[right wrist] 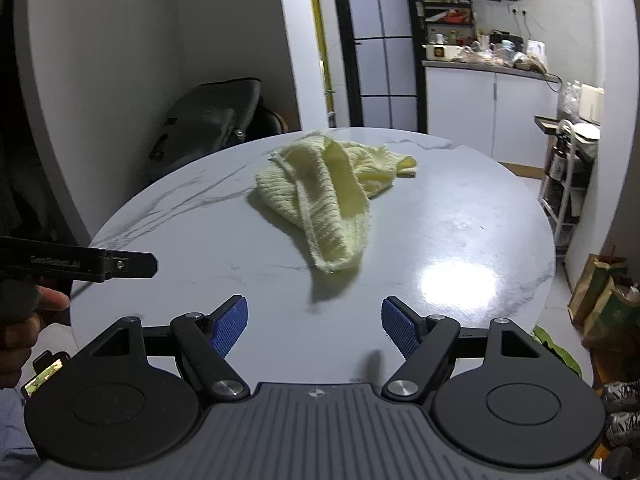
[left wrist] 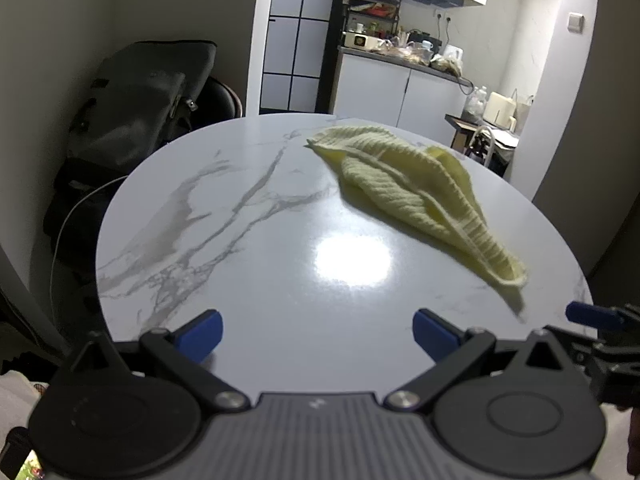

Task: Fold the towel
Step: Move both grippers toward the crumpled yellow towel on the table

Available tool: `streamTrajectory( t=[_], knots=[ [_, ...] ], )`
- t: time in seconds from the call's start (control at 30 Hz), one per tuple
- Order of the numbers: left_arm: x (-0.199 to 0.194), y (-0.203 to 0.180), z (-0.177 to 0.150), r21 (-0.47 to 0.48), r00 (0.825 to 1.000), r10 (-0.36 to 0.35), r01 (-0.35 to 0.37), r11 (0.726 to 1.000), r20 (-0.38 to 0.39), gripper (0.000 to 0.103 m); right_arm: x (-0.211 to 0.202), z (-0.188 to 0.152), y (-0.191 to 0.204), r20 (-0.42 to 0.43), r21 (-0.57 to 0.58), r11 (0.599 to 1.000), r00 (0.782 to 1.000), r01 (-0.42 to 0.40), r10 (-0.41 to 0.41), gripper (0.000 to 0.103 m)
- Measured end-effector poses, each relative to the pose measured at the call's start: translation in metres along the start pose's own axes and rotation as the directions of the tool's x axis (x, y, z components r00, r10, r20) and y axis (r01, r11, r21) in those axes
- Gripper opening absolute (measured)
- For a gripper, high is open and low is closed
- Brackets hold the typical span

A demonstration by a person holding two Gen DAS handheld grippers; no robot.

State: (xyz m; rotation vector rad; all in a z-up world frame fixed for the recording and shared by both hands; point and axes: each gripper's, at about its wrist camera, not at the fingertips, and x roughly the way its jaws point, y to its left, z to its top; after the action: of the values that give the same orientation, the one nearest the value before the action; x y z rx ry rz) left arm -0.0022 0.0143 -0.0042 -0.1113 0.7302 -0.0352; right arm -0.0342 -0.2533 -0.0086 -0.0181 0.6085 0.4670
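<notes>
A pale yellow ribbed towel (left wrist: 416,188) lies crumpled in a long bunch on the round white marble table (left wrist: 224,216). In the right wrist view the same towel (right wrist: 328,200) sits ahead, its near tip pointing toward me. My left gripper (left wrist: 318,338) hovers over the table's near edge, open, with nothing between its blue pads (left wrist: 204,336). My right gripper (right wrist: 314,330) is also open and empty, a short way in front of the towel's near tip. A blue fingertip of the right gripper (left wrist: 588,314) shows at the right edge of the left wrist view.
A dark bag (left wrist: 136,120) rests on a chair behind the table at the left. Kitchen cabinets with a cluttered counter (right wrist: 492,64) stand at the back. A white rack (right wrist: 564,184) and paper bags (right wrist: 600,292) stand on the floor to the right. A hand (right wrist: 24,312) holds the other gripper at left.
</notes>
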Motion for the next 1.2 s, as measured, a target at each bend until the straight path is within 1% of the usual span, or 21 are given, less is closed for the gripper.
streamTrajectory(
  t=[0.13,0.37,0.43,0.5,0.73,0.8,0.87,0.9,0.93,1.0,1.1,1.2],
  knots=[
    [0.0,-0.001,0.001,0.005,1.0,-0.008,0.008,1.0,0.008,0.102,0.001,-0.001,0.001,0.0,-0.014,1.0,1.0,0.016,-0.016,0.078],
    [0.003,0.005,0.0,0.011,1.0,-0.007,0.007,1.0,0.001,0.101,0.003,0.001,0.003,-0.008,-0.011,0.999,0.999,0.037,-0.037,0.078],
    [0.002,0.003,0.0,0.02,1.0,0.001,-0.002,1.0,0.018,0.099,0.004,0.002,0.003,-0.01,-0.011,0.999,0.999,0.04,-0.04,0.078],
    [-0.001,0.007,0.0,0.022,0.999,0.015,-0.015,1.0,0.037,0.098,0.005,0.003,0.003,-0.012,-0.012,0.999,0.999,0.044,-0.044,0.078],
    [-0.004,0.015,0.006,0.035,1.0,-0.011,0.01,0.999,0.029,0.098,0.01,0.01,0.007,-0.021,-0.033,0.999,0.999,0.029,-0.03,0.077],
    [-0.005,0.018,0.009,0.04,1.0,-0.018,0.017,0.999,0.026,0.097,0.013,0.014,0.009,-0.021,-0.04,0.999,1.0,0.022,-0.023,0.077],
    [-0.006,0.021,0.011,0.045,0.999,-0.025,0.024,0.999,0.023,0.094,0.012,0.015,0.009,-0.014,-0.044,0.999,1.0,0.024,-0.024,0.077],
    [-0.004,0.023,0.014,0.047,0.999,-0.025,0.024,0.999,0.021,0.094,0.012,0.017,0.01,-0.01,-0.049,0.998,1.0,0.028,-0.028,0.076],
    [-0.004,0.025,0.016,0.054,0.999,-0.026,0.024,0.998,0.021,0.093,0.014,0.021,0.012,-0.007,-0.057,0.998,1.0,0.03,-0.03,0.072],
    [-0.005,0.026,0.019,0.065,1.0,-0.026,0.025,0.998,0.016,0.092,0.014,0.024,0.013,-0.011,-0.063,0.998,1.0,0.029,-0.03,0.067],
    [-0.005,0.029,0.024,0.089,0.999,-0.032,0.031,0.996,0.004,0.09,0.016,0.032,0.015,-0.022,-0.073,0.997,0.999,0.034,-0.036,0.063],
    [-0.006,0.032,0.029,0.104,0.999,-0.04,0.04,0.994,-0.008,0.088,0.016,0.035,0.014,-0.044,-0.068,0.997,0.998,0.042,-0.045,0.062]
  ],
)
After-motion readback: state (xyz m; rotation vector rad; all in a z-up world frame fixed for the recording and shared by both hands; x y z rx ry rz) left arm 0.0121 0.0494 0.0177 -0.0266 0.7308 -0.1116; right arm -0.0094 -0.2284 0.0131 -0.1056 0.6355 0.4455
